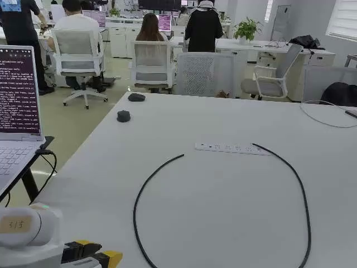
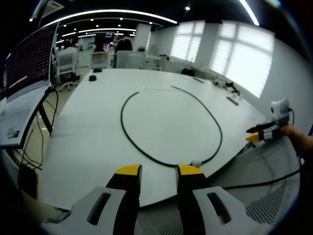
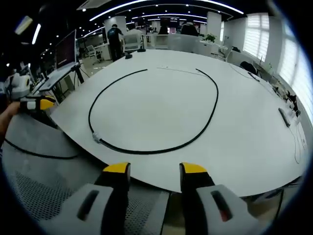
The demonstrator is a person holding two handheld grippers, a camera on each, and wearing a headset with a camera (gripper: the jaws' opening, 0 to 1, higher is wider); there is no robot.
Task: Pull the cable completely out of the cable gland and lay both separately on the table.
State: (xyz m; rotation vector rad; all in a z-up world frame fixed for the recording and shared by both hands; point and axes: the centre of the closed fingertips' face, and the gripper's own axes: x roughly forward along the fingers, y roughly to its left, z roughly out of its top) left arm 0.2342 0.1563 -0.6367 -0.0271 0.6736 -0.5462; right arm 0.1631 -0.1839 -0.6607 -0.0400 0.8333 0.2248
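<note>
— Left side first. What's there?

— Open silver laptop (image 1: 17,100) with a dark terminal screen, on a stand off the table's left edge, clear of the work. My left gripper (image 1: 99,252) hangs low at the near left corner. Its yellow-tipped jaws are apart with nothing between them.

— And the cable?

— Long black cable (image 1: 134,215) lies in one wide loop on the white workbench table (image 1: 223,212). Both ends are at the far side, one at the flat white plastic power strip (image 1: 231,148). The loop lies open with no crossings, so I judge it should slide without snagging.

— The gland?

— Small pale cable gland (image 2: 195,163) sits on the near arc of the loop, close to the table's near edge, with the cable running through it. It's just ahead of my left jaws, a little to their right. That spot puts it between my two hands.

— Right side?

— Right gripper (image 3: 155,169) is off the near edge too, jaws spread and empty. From there the gland is ahead and to the left.

— So nothing is done yet?

— Not begun, by my reading. Plan: one gripper pinches the gland, the other takes the cable beside it and draws. There's a long length to pull through. The risk is the loop dragging the power strip.
</note>
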